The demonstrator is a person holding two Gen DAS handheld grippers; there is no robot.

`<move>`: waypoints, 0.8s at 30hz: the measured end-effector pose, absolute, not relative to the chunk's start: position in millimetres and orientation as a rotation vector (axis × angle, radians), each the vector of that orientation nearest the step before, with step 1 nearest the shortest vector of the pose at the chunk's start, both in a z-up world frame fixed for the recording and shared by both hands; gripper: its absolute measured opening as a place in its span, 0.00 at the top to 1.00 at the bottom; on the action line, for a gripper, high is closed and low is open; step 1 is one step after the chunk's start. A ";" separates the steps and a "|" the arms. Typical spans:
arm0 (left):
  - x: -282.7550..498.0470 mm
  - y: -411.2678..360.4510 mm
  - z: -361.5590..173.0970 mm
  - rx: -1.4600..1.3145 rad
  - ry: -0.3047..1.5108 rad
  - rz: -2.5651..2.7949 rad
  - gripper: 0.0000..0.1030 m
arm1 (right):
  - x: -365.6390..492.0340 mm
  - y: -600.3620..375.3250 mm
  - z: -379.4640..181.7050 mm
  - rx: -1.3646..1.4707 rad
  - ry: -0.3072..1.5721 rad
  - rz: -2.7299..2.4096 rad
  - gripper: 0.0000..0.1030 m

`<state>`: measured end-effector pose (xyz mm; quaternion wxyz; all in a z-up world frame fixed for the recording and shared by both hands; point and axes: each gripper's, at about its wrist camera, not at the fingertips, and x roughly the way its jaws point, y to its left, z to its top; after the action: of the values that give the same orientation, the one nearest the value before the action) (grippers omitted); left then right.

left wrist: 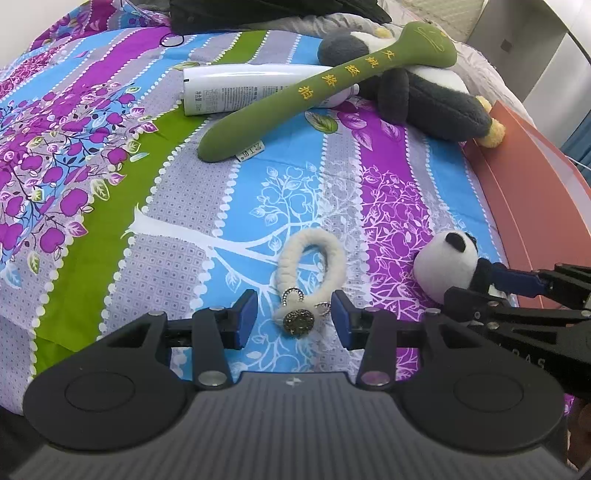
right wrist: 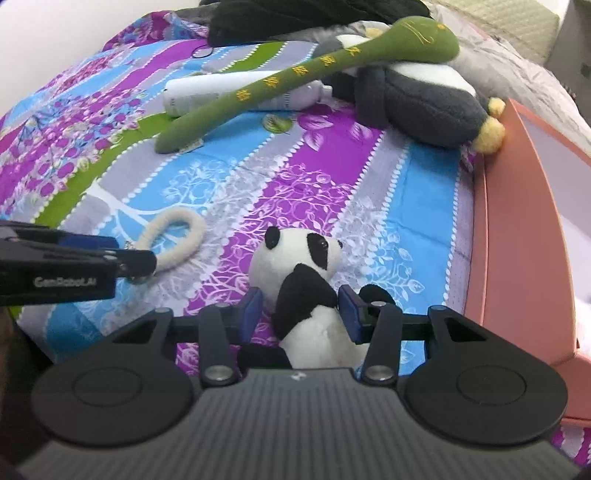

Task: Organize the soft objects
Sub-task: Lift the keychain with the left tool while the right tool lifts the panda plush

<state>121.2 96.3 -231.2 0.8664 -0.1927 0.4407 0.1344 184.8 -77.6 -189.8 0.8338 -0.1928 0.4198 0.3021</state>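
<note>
My left gripper (left wrist: 294,317) is open, its jaws on either side of the lower end of a cream plush loop with a metal button (left wrist: 308,269); the loop lies on the bedspread and also shows in the right wrist view (right wrist: 173,240). My right gripper (right wrist: 301,314) is open around a small panda plush (right wrist: 303,280), jaws beside its body without squeezing it. The panda also shows in the left wrist view (left wrist: 445,264). Further back lie a green stuffed massage stick (left wrist: 314,88) and a grey-and-white penguin plush (left wrist: 424,92).
A white bottle (left wrist: 240,86) lies under the green stick. A salmon-pink open box (right wrist: 524,229) stands along the right side of the bed. Dark clothing (left wrist: 266,13) is piled at the far edge. The floral bedspread (left wrist: 184,240) covers everything.
</note>
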 end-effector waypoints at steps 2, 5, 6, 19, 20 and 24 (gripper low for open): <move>122.1 95.5 -232.3 -0.402 0.927 0.279 0.51 | 187.4 -80.9 -191.4 -0.390 0.895 0.633 0.53; 123.5 94.0 -233.3 -0.387 0.930 0.275 0.50 | 191.1 -82.7 -197.4 -0.381 0.906 0.618 0.52; 123.5 93.6 -233.1 -0.381 0.928 0.274 0.47 | 192.5 -82.8 -199.7 -0.376 0.906 0.609 0.52; 127.4 80.1 -230.0 -0.254 0.893 0.256 0.37 | 194.8 -95.6 -187.6 -0.212 0.913 0.545 0.56; 128.6 78.3 -230.5 -0.234 0.890 0.251 0.37 | 194.3 -97.2 -186.1 -0.197 0.917 0.546 0.56; 133.2 69.1 -233.3 -0.136 0.886 0.241 0.37 | 186.7 -103.6 -179.2 -0.161 0.927 0.544 0.57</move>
<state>133.2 69.1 -233.3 0.8942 -0.0656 0.4274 0.1162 186.7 -103.6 -179.2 0.8560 -0.0767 0.4409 0.2587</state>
